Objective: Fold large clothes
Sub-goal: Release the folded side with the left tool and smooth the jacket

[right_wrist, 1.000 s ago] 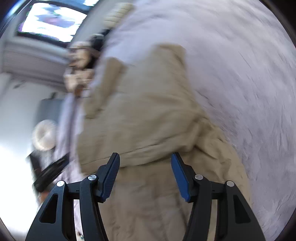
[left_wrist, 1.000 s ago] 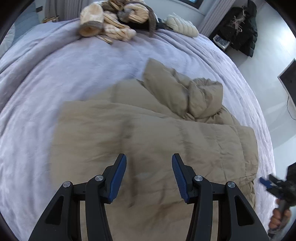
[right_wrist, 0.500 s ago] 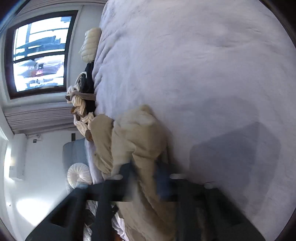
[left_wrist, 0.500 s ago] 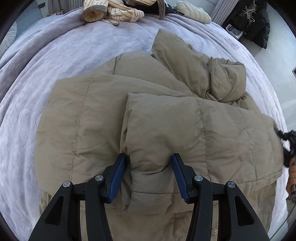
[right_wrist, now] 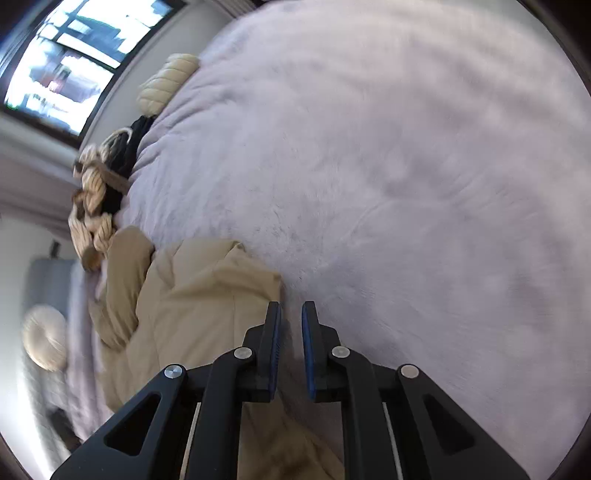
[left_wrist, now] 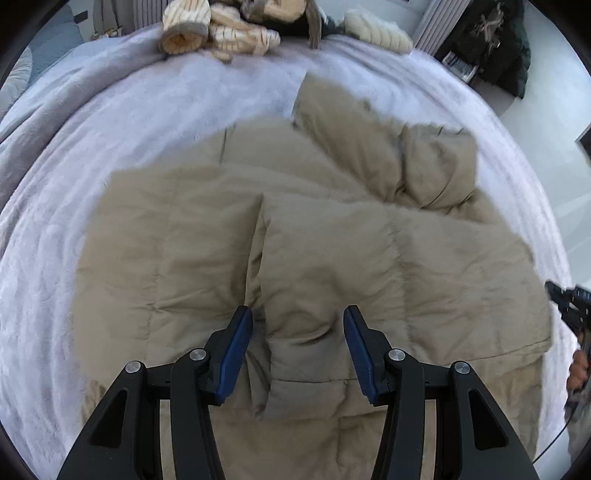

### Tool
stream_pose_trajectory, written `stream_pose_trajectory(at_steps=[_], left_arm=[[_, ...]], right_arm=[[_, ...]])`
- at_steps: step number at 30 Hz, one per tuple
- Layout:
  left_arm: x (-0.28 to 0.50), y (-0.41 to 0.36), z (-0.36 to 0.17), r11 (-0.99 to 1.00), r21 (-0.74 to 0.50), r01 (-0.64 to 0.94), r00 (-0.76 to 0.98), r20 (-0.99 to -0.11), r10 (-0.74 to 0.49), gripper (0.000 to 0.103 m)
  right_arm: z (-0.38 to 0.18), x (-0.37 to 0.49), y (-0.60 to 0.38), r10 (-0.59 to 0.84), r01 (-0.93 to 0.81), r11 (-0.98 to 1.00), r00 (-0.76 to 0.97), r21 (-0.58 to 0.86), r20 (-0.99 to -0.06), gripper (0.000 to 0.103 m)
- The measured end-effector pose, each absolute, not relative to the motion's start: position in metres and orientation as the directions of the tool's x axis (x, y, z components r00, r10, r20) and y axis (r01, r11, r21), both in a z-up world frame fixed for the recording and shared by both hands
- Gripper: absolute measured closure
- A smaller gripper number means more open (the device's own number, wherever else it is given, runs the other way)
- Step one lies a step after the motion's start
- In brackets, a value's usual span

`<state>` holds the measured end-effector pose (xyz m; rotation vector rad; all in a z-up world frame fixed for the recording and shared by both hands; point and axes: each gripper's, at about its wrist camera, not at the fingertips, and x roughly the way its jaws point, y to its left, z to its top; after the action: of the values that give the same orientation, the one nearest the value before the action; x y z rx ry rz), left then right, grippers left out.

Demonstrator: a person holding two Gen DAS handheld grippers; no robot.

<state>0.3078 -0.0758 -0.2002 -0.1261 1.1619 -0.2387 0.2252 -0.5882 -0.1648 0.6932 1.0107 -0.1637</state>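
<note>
A tan puffer jacket lies spread on the lavender bed cover, with one panel folded over its middle and a sleeve bunched at the far right. My left gripper hovers open just above that folded panel, its pads clear of the fabric. My right gripper is at the jacket's edge, beside its corner. Its jaws are closing and stand almost together, and only shaded bedding shows in the slim gap. The same right gripper shows at the jacket's right edge in the left wrist view.
Striped knit clothes and a cream pillow are heaped at the head of the bed. A dark coat hangs past the far corner. Bare bed cover stretches right of the jacket. A hand holds the right gripper.
The right gripper went from wide open over the jacket to nearly shut and swung out beside its edge. A panel now lies folded across the jacket. The left gripper's gap is unchanged.
</note>
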Motion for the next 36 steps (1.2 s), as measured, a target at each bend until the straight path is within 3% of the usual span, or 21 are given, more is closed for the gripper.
stream_pose_trajectory(at_steps=[4, 8, 14, 22, 23, 31, 36], left_arm=[[0.31, -0.072, -0.197, 0.971, -0.209, 0.113, 0.396, -0.887, -0.237, 0.05], [0.317, -0.072, -0.222, 0.981, -0.179, 0.078, 0.373, -0.907, -0.195, 0.05], [0.315, -0.08, -0.235, 0.984, -0.129, 0.125, 0.398, -0.902, -0.169, 0.047], [0.318, -0.076, -0.228, 0.983, -0.142, 0.118, 0.39, -0.904, -0.177, 0.047], [0.318, -0.075, -0.226, 0.983, -0.142, 0.116, 0.39, -0.904, -0.176, 0.047], [0.298, -0.062, -0.204, 0.988, -0.137, 0.074, 0.375, -0.914, -0.155, 0.047], [0.268, -0.051, -0.192, 0.989, -0.121, 0.081, 0.362, -0.921, -0.142, 0.047]], right_arm=[[-0.134, 0.201, -0.555, 0.198, 0.295, 0.861, 0.555, 0.414, -0.808, 0.091], [-0.144, 0.196, -0.511, 0.214, 0.161, 0.93, 0.49, 0.329, -0.845, 0.091], [-0.194, 0.194, -0.509, 0.179, 0.185, 0.943, 0.422, 0.278, -0.889, 0.095], [-0.182, 0.191, -0.511, 0.155, 0.196, 0.947, 0.412, 0.253, -0.898, 0.095], [-0.177, 0.188, -0.514, 0.16, 0.199, 0.945, 0.415, 0.261, -0.896, 0.09], [-0.153, 0.166, -0.525, 0.176, 0.281, 0.908, 0.418, 0.311, -0.891, 0.089], [-0.141, 0.142, -0.525, 0.197, 0.319, 0.881, 0.423, 0.348, -0.885, 0.072]])
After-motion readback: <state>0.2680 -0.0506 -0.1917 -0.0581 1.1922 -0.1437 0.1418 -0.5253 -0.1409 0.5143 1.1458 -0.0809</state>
